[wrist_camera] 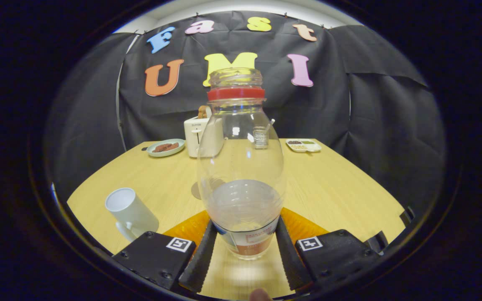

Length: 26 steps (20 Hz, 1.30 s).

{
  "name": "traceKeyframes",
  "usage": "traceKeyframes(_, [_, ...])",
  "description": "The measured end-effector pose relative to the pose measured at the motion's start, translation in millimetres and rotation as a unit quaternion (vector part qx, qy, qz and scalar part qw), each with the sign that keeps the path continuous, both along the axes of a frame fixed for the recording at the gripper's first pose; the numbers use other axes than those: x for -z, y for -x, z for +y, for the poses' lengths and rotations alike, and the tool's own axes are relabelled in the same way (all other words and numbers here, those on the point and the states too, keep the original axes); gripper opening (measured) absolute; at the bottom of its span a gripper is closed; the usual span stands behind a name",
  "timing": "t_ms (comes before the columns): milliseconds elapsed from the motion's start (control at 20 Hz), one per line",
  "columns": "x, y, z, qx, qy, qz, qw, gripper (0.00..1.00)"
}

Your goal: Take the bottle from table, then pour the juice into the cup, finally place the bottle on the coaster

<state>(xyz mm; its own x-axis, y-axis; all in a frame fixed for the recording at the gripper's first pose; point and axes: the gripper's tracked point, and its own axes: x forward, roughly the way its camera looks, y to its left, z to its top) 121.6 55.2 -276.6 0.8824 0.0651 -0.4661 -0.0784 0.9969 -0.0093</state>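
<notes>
A clear plastic bottle [241,167] with a red neck ring and no cap stands upright between my fingers. Its lower part looks greyish up to a level line, and a label wraps its base. My gripper [247,234] is shut on the bottle, with both black ribbed fingers [202,255] pressing on the label band. A white cup [131,213] stands on the wooden table [341,188] to the left of the fingers, tilted in this view. A brown round coaster [196,190] lies beyond the fingers, mostly behind the bottle's left side.
At the table's far side stand a white toaster [197,136] with bread in it, a pale green plate [165,147] with brown food, a small divided tray [303,145], and a ribbed glass [260,138] seen through the bottle.
</notes>
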Motion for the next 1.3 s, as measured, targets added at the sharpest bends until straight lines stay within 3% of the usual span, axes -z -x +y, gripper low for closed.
traceKeyframes(250, [-21.4, -4.3, 3.8, -0.026, 0.097, -0.025, 0.995, 0.75])
traceKeyframes(500, [-33.0, -23.1, 7.3, -0.051, 0.211, -0.043, 0.975, 0.75])
traceKeyframes(750, [-35.8, -42.0, 11.7, -0.079, 0.352, -0.062, 0.931, 0.75])
traceKeyframes(950, [-19.4, -44.2, 29.7, -0.109, 0.391, -0.058, 0.912, 0.75])
traceKeyframes(1300, [-21.4, -53.3, 41.8, -0.131, 0.503, -0.096, 0.849, 0.75])
